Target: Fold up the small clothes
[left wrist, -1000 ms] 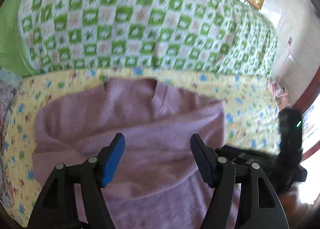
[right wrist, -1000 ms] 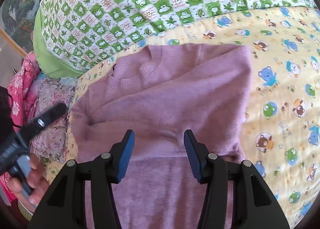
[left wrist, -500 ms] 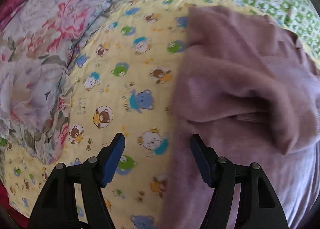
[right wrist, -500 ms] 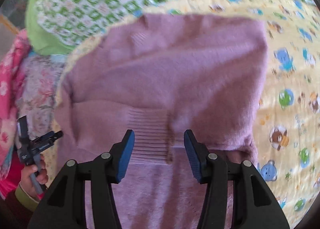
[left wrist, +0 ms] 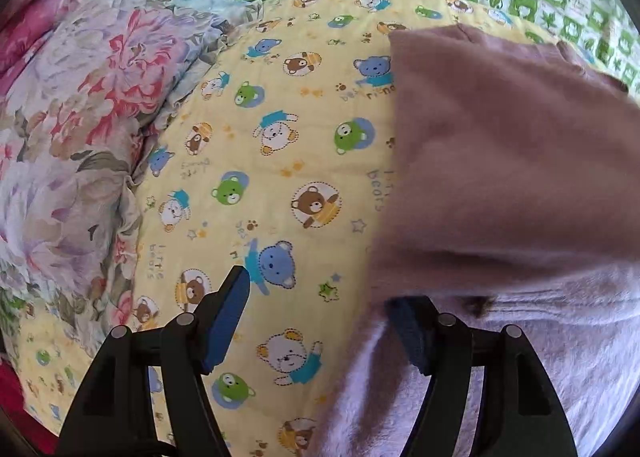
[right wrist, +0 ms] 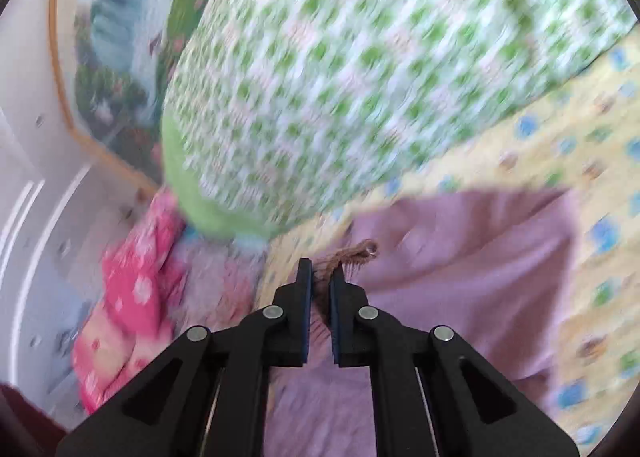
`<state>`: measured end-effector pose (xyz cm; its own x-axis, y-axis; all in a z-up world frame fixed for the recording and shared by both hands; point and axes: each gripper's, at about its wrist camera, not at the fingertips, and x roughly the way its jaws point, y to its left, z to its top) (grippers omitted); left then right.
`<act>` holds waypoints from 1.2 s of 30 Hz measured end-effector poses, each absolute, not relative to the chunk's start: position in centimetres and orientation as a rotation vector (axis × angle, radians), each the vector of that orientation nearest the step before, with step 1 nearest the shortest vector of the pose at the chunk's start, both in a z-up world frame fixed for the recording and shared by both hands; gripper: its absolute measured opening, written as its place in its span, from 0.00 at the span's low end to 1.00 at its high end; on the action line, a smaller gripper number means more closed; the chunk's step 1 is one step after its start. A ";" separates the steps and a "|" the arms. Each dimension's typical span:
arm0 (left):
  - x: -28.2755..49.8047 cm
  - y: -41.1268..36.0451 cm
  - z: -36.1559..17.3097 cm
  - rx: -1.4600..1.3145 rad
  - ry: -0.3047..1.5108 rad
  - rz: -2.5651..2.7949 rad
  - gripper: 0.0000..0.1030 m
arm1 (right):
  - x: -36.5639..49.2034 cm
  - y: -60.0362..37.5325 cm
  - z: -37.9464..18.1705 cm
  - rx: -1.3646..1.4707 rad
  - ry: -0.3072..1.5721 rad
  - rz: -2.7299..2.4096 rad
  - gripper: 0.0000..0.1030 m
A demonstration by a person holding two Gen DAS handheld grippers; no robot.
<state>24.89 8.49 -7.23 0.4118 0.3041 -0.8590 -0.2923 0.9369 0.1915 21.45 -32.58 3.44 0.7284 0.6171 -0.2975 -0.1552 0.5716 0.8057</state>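
So the mauve knit sweater (left wrist: 500, 161) is lying on the yellow bear-print sheet (left wrist: 280, 161) of the bed, up toward the head end where the green checked quilt (right wrist: 360, 69) is bunched, with a floral blanket (left wrist: 80, 117) heaped along the bed's edge off to the left wrist view's left. The right tongs (right wrist: 320, 277) have just snapped closed and are pinching a ribbed bit of the sweater, looks like the sleeve cuff (right wrist: 352, 253), with knit poking out past the tips. The right view is all smeared, so I'd guess that hand is on the move with the fabric.

The left tongs (left wrist: 320, 317) are spread wide and holding nothing. One finger hangs over bare sheet, the other sits right at the sweater's side edge, partly hidden by the fuzzy fabric.

My take on doing this step well: carry the pinched cuff across the body in a low arc so the sleeve lays flat instead of dragging the whole sweater with it. Fluffy knit grabs the sheet, so it'll slide as one lump if you yank. I'd use the left tongs to pin or pinch that side edge first, getting both layers, and only let go of the cuff once it's resting where the fold should end.
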 end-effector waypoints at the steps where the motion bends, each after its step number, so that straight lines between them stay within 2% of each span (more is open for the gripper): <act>1: 24.6 9.1 -7.1 0.007 1.079 0.374 0.69 | 21.8 -33.5 2.6 0.855 0.638 0.447 0.08; 3: 24.3 8.8 -7.3 0.019 1.069 0.384 0.69 | 22.4 -35.1 -1.3 0.875 0.755 0.316 0.03; 6: 23.2 8.8 -7.0 -0.001 1.068 0.400 0.69 | 22.6 -36.8 -6.5 0.979 0.870 0.187 0.03; 11: 22.8 9.3 -7.1 -0.064 1.085 0.388 0.69 | 22.1 -36.0 -7.6 0.863 0.901 0.096 0.07; 13: 22.7 9.0 -7.0 -0.052 1.083 0.393 0.69 | 22.9 -34.0 -7.4 0.766 0.945 0.171 0.16; 15: 22.6 8.8 -7.1 -0.051 1.085 0.395 0.69 | 23.5 -30.8 -6.8 0.615 0.978 0.262 0.41; 17: 22.6 9.0 -7.3 -0.054 1.085 0.397 0.69 | 23.6 -27.1 -5.6 0.492 0.961 0.370 0.51; 22: 22.9 9.1 -7.6 -0.055 1.088 0.400 0.69 | 25.7 -17.1 -3.7 0.289 0.950 0.654 0.54; 31: 23.2 9.4 -8.0 -0.056 1.088 0.400 0.69 | 34.2 -7.2 -6.4 0.243 1.088 0.772 0.54; 32: 23.2 9.5 -8.1 -0.062 1.086 0.398 0.69 | 35.0 -6.5 -6.8 0.230 1.104 0.788 0.52; 33: 23.1 9.7 -8.1 -0.072 1.083 0.397 0.69 | 35.2 -6.0 -7.0 0.230 1.115 0.819 0.44; 34: 23.1 9.9 -8.2 -0.083 1.081 0.396 0.69 | 35.6 -5.4 -7.2 0.229 1.128 0.855 0.15; 35: 23.0 10.1 -8.2 -0.097 1.079 0.398 0.69 | 36.0 -4.9 -7.2 0.219 1.137 0.873 0.04; 36: 22.9 10.3 -8.2 -0.112 1.074 0.404 0.69 | 36.4 -4.6 -6.9 0.202 1.119 0.866 0.04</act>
